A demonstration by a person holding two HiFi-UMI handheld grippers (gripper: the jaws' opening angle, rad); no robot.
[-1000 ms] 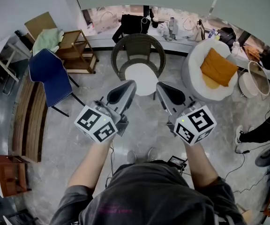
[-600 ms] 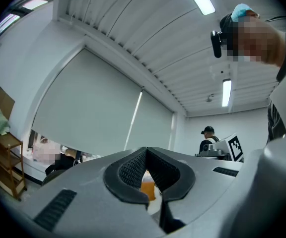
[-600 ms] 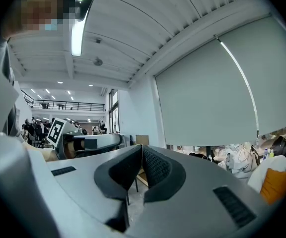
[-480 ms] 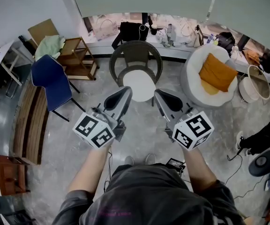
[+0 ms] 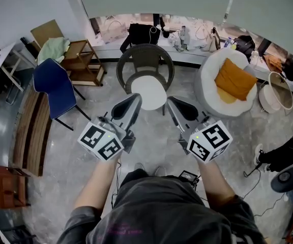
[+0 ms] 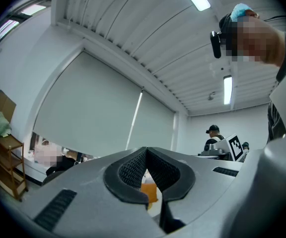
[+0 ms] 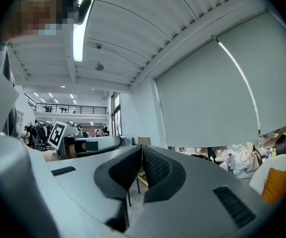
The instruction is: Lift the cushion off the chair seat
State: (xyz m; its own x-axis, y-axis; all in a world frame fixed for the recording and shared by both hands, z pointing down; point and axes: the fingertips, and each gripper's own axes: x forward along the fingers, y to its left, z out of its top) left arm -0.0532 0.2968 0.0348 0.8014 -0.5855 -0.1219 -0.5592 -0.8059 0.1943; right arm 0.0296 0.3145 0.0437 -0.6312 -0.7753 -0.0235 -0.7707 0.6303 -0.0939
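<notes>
Both drifted slightly: my left hand-held gripper [image 5: 135, 98] and right hand-held gripper [image 5: 173, 102], closed, empty, apart from orange cushion [image 5: 234, 79].

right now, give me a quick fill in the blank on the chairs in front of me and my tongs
The round cushion on the wicker chair is ___ in colour. The pillow in the white armchair is ___. The left tongs and the right tongs are both ___, holding nothing. The fabric chair left of the wicker chair in the head view is ___.
Missing words: white; orange; shut; blue.
</notes>
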